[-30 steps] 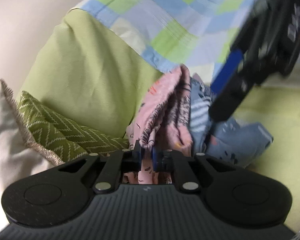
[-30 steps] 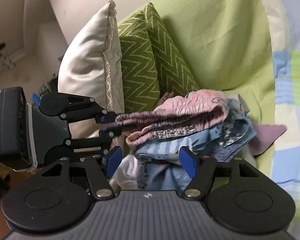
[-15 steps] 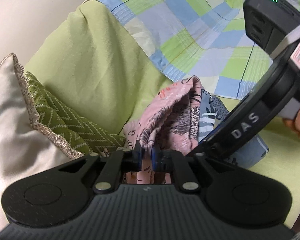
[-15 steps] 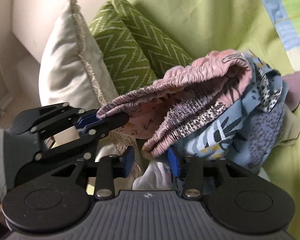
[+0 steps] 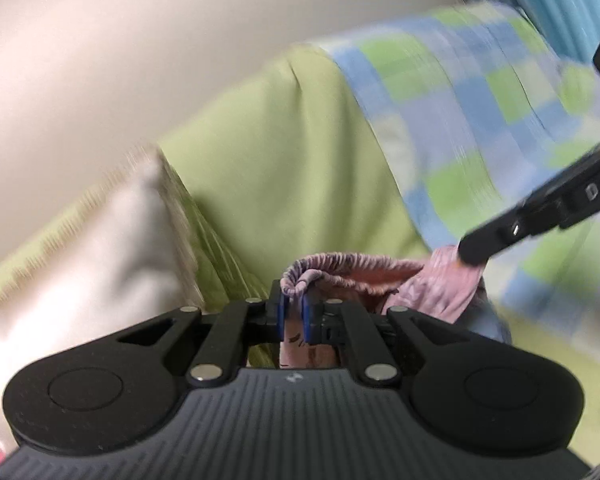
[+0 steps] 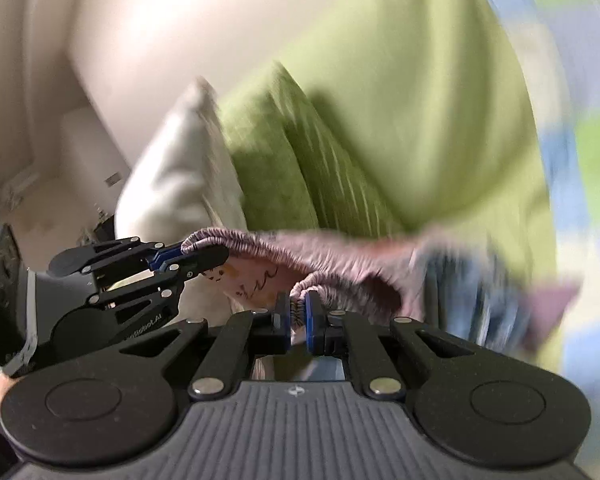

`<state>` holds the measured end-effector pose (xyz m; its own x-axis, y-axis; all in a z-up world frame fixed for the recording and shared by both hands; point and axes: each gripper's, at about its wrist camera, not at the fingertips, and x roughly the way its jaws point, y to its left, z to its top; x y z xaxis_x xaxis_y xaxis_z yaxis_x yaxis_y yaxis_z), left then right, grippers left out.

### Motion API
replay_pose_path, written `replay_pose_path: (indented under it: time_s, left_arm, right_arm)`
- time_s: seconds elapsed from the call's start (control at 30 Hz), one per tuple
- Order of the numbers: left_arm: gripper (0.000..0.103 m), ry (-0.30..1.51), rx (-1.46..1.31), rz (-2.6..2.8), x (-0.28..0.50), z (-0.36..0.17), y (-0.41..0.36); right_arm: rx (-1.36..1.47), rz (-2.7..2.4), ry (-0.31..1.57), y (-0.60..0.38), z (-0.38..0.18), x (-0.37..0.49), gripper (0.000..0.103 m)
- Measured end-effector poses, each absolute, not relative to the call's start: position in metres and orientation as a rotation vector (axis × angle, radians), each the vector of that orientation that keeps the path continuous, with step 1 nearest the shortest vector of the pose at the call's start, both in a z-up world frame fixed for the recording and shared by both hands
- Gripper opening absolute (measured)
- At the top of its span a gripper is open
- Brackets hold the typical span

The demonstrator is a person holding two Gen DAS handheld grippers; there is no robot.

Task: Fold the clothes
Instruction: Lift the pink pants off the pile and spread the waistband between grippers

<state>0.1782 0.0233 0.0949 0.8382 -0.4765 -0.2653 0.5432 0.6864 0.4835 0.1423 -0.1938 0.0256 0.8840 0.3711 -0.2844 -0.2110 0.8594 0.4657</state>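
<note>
Left gripper [image 5: 293, 312] and right gripper [image 6: 298, 314] each pinch the pink garment's [image 6: 340, 264] elastic waistband, stretched between them

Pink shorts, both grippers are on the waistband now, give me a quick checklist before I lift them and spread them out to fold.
1. Left gripper shut on the waistband of the pink shorts: ok.
2. Right gripper shut on the waistband at a second spot: ok.
3. Waistband taut between the two grips: not ok, it curves slack.
4. Shorts free of the blue patterned clothes: cannot tell, that end is blurred.
5. Legs hanging untwisted: cannot tell, they are out of sight.
6. Bare green sofa seat to lay them on: cannot tell, only a blurred strip shows.
</note>
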Motion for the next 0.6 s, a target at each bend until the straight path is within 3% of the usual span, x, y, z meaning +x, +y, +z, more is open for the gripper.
replay_pose_path:
  time_s: [0.3, 0.47, 0.6]
  left_arm:
    - [0.007, -0.051, 0.471, -0.609, 0.114, 0.203, -0.003]
    - [0.007, -0.017, 0.506, -0.7, 0.074, 0.193, -0.042]
    - [0.007, 0.01, 0.533, -0.773, 0.041, 0.185, -0.073]
  right_arm:
    - [0.236, 0.244, 0.151, -0.258, 0.149, 0.052, 0.004]
    - [0.163, 0.124, 0.081, -0.297, 0.177, -0.039, 0.0]
    - [0.117, 0.007, 0.131, -0.324, 0.166, -0.097, 0.0]
